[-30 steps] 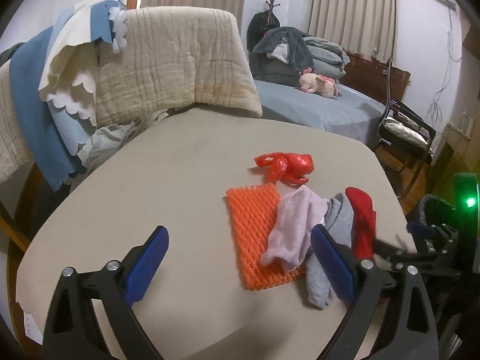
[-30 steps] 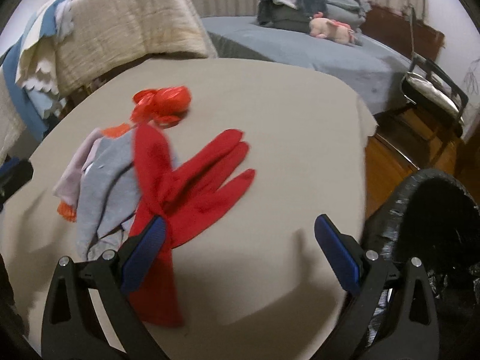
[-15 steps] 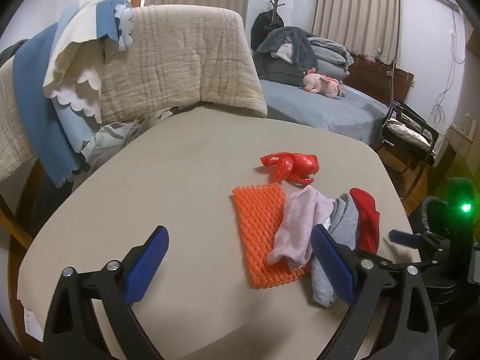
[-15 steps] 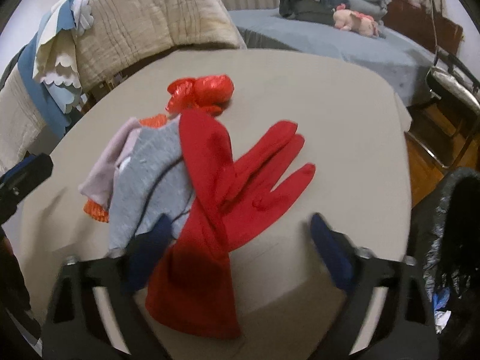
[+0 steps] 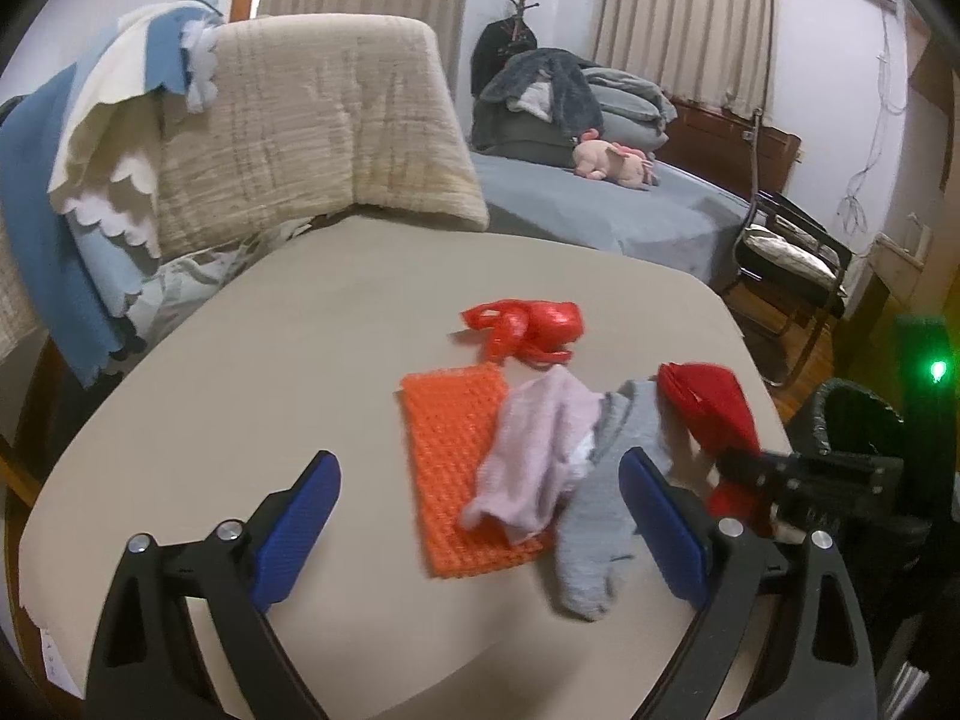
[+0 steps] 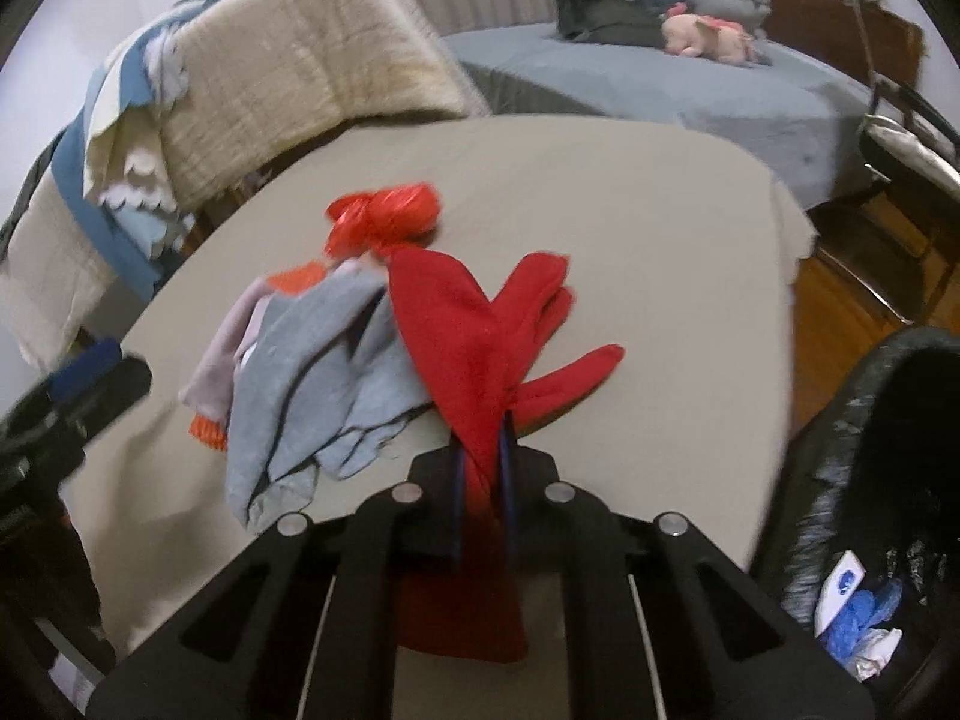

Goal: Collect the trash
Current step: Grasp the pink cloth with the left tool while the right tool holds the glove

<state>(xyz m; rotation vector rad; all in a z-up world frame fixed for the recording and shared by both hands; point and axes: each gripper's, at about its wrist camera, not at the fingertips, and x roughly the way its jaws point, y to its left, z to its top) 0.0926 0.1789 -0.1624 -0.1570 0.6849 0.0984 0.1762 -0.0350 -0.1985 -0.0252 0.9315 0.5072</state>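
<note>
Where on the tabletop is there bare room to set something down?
Bare patches: the table left of the orange foam net, toward the draped chair, and the far side beyond the red plastic bag. Crowded: the near-right, where pink cloth, grey cloth and red glove overlap.

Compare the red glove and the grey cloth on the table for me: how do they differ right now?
The red glove is clamped in the right gripper and partly raised; the grey cloth lies loose on the table, ungripped. The glove is bright red with distinct fingers; the cloth is pale grey and crumpled, its shape unclear. The glove sits nearer the black bin; the cloth lies between the glove and the pink cloth. Both are soft fabric and overlap each other.
</note>
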